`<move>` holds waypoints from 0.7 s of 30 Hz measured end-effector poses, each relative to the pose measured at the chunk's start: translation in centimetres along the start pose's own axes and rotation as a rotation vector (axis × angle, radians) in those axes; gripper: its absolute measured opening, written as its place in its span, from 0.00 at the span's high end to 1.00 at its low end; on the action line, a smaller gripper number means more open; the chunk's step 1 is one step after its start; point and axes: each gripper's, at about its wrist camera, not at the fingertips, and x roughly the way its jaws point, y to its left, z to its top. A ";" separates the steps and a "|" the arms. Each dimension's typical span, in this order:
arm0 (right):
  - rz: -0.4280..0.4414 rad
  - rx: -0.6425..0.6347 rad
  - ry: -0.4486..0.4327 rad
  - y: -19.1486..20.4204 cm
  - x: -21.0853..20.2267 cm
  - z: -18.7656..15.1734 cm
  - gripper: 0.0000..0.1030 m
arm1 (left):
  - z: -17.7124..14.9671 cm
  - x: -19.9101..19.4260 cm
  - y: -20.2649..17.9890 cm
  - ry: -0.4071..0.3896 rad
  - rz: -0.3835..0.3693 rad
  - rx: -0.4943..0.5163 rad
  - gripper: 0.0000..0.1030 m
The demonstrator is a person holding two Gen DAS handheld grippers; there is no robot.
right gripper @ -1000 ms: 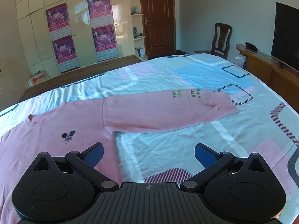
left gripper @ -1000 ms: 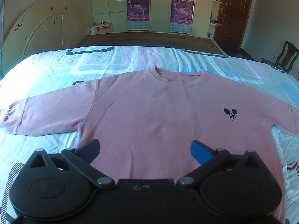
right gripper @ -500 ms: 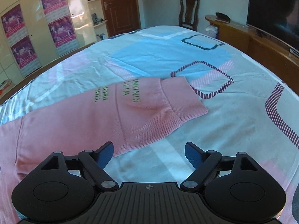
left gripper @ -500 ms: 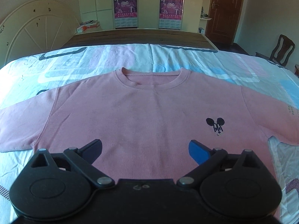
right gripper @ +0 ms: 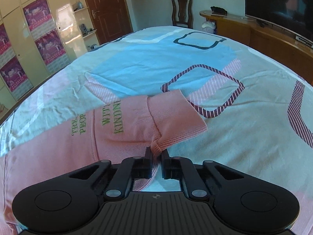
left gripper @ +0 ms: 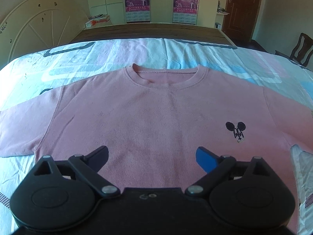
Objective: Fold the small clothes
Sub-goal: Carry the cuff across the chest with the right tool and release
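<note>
Pink ribbed-knit sweatshirt (left gripper: 152,117) lies spread flat, chest side up, on a bed covered by a pale sheet printed with blue, pink and striped shapes (left gripper: 176,52), its round neckline toward the far edge of the bed and its hem toward the near edge. At the left, one long sleeve (left gripper: 23,129) stretches out toward the left edge of the bed. Over the lower chest, the black left gripper (left gripper: 152,156) hovers with its blue-tipped fingers (left gripper: 205,157) spread wide and nothing between them. A small black mouse-head emblem (left gripper: 236,130) sits on the chest to the right of that gripper.

Further right, the other sleeve (right gripper: 78,143) runs out across the sheet (right gripper: 244,137), green lettering stitched along it. Its ribbed pink cuff (right gripper: 176,117) lies over a dark-striped diamond outline printed on the sheet. The black right gripper (right gripper: 156,152) has its jaws drawn nearly together, pinching a bunched fold of fabric at the near edge of the cuff, where sleeve and cuff meet.

Beyond the bed's far edge stand cream wardrobe doors hung with magenta posters (left gripper: 138,2), a brown wooden door (left gripper: 242,9) and a dark wooden chair (right gripper: 182,9). A large dark television screen (right gripper: 279,5) stands on a long wooden cabinet (right gripper: 273,41) along the right side of the room.
</note>
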 end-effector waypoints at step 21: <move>0.571 -0.519 -0.117 27.4 -8.2 -7.4 0.92 | 1.4 -0.6 5.5 -0.039 -0.045 -0.122 0.06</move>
